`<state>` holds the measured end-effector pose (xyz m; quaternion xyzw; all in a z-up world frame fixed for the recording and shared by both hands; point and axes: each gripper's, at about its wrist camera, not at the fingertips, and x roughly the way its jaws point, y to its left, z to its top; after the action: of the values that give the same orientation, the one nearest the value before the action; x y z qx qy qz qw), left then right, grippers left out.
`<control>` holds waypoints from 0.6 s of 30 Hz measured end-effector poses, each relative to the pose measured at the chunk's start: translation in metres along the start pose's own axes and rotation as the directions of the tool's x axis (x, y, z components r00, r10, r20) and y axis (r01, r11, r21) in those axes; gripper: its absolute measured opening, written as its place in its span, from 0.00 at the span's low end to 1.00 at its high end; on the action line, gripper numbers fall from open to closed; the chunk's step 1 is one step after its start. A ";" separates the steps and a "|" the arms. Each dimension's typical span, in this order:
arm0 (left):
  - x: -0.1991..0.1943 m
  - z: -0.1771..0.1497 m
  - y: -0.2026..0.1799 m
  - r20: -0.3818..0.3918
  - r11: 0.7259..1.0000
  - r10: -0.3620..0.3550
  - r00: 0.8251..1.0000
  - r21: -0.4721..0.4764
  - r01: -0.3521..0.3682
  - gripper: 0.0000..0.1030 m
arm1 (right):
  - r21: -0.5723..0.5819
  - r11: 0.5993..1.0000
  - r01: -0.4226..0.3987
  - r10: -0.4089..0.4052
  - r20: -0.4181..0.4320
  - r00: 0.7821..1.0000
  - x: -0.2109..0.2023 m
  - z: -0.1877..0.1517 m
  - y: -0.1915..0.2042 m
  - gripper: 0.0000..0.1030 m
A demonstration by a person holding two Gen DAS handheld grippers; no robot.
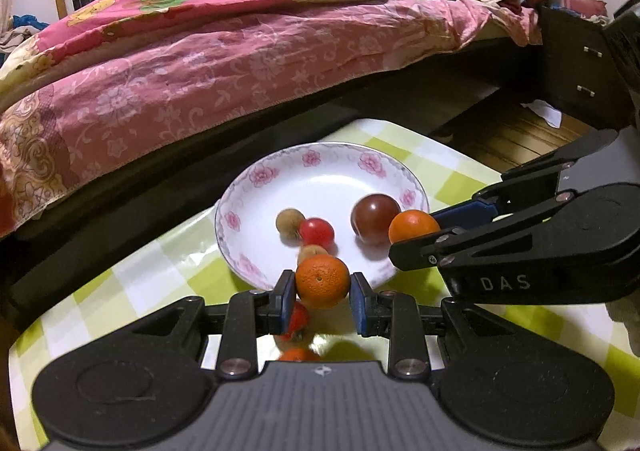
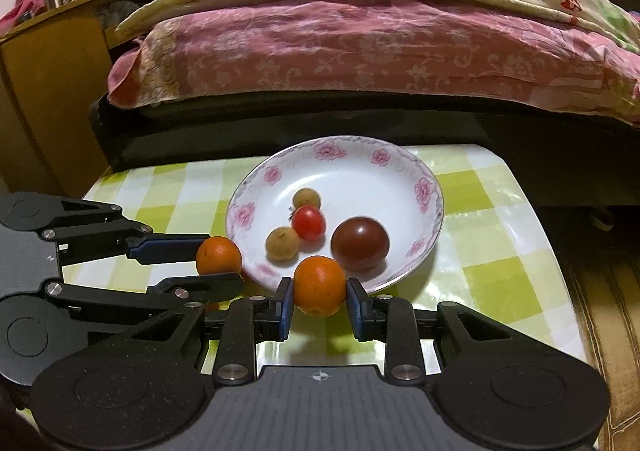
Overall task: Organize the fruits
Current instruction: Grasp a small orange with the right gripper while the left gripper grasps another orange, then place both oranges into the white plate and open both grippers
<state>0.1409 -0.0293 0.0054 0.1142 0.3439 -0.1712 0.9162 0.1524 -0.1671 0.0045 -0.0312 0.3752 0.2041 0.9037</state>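
Here each gripper has its jaws closed on a small orange: the left gripper (image 1: 322, 287) grips one orange (image 1: 322, 281) at the near rim of the flowered plate (image 1: 320, 179), the right gripper (image 2: 319, 297) another orange (image 2: 319, 285) likewise. On the plate lie a dark tomato (image 2: 360, 243), a red tomato (image 2: 309, 223) and two brown longans (image 2: 282, 244), over the checked worktop (image 2: 480, 251).

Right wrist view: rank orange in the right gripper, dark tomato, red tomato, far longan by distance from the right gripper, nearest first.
1. Orange, between the right gripper fingers.
2. Dark tomato, plate right.
3. Red tomato, plate middle.
4. Far longan, just behind it.
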 end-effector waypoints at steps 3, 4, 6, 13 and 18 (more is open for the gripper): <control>0.006 0.002 0.001 0.001 1.000 0.007 1.000 0.005 -0.007 0.36 | 0.009 1.000 0.008 -0.008 0.005 1.000 0.005 0.003 -0.005 0.24; 0.008 0.002 0.001 -0.002 1.000 0.007 1.000 0.005 -0.007 0.36 | 0.016 1.000 0.007 -0.008 0.004 1.000 0.008 0.004 -0.006 0.24; 0.012 0.001 0.001 -0.011 1.000 0.007 1.000 0.006 -0.007 0.36 | 0.027 1.000 0.006 -0.006 -0.002 1.000 0.012 0.005 -0.009 0.24; 0.022 -0.001 0.004 -0.018 1.000 0.010 1.000 0.009 -0.009 0.36 | 0.025 1.000 0.000 0.000 0.001 1.000 0.022 0.008 -0.011 0.24; 0.028 0.000 0.007 -0.017 1.000 0.023 1.000 0.009 -0.023 0.36 | 0.012 1.000 0.013 -0.014 0.007 1.000 0.027 0.010 -0.010 0.24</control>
<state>0.1635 -0.0297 -0.0131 0.1236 0.3497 -0.1614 0.9146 0.1802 -0.1653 -0.0075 -0.0274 0.3730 0.1958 0.9065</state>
